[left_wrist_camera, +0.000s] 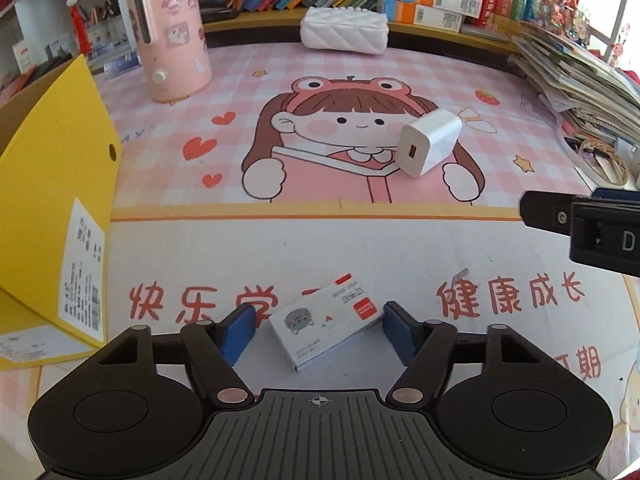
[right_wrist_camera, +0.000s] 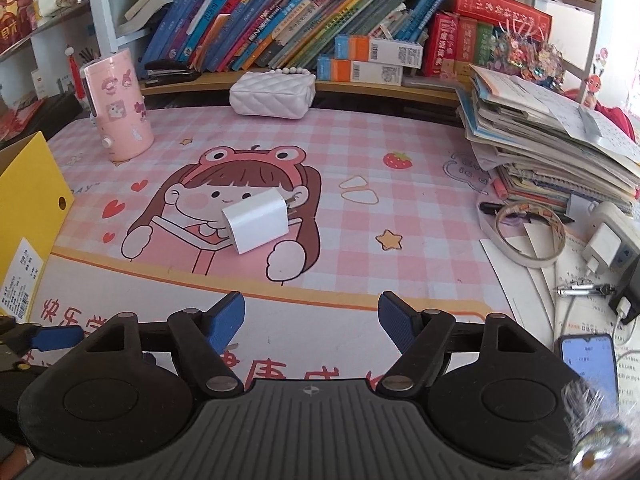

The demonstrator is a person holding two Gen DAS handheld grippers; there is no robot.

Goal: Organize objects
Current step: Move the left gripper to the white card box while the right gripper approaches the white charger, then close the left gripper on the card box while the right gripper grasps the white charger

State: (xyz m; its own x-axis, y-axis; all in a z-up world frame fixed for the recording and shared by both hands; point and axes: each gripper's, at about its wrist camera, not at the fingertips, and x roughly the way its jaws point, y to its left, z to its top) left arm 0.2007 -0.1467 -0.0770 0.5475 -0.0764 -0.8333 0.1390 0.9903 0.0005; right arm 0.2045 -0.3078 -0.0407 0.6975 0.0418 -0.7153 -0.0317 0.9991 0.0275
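Flat glossy card box (left_wrist_camera: 326, 320) between left tongs' (left_wrist_camera: 320, 330) ribbed blue pads, untouched; right tongs (right_wrist_camera: 312, 320) wide.

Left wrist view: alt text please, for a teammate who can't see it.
The left gripper straddles a small white card box on the pink desk mat, blue pads not touching it. A white charger lies beyond; a yellow box stands left.
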